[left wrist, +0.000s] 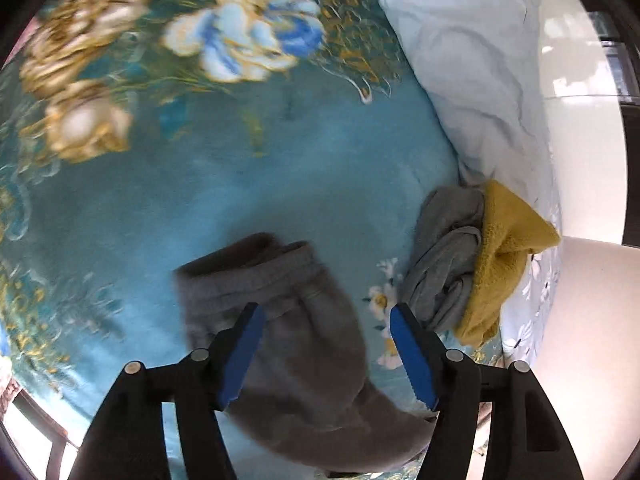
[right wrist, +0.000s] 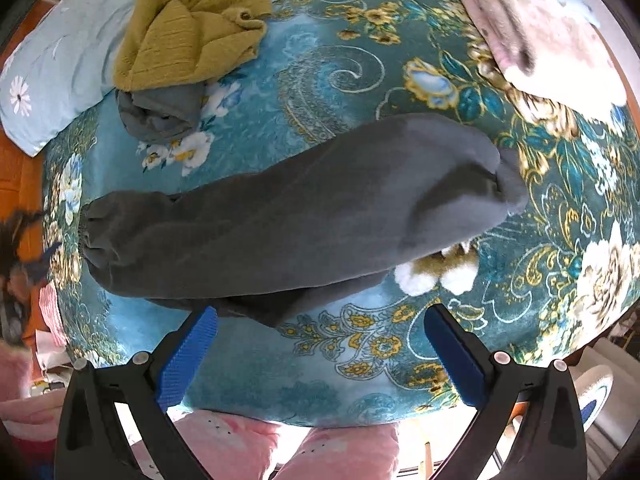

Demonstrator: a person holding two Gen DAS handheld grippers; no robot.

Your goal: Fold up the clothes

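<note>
Teal floral blanket (right wrist: 328, 80) covers a bed. In the right wrist view, dark grey trousers (right wrist: 280, 216) lie folded lengthwise across its middle, the gathered cuff at the left and the wider end at the right. At far left, a mustard knit (right wrist: 188, 28) sits bunched on top of a light grey garment (right wrist: 164, 112), touching a pale blue pillow (right wrist: 48, 72). At far right lies a pinkish cloth (right wrist: 532, 28). The right gripper (right wrist: 320, 326) hovers released above the near edge of the trousers. The left gripper (left wrist: 326, 318) is also released, with the trousers' end between its blue fingers.
</note>
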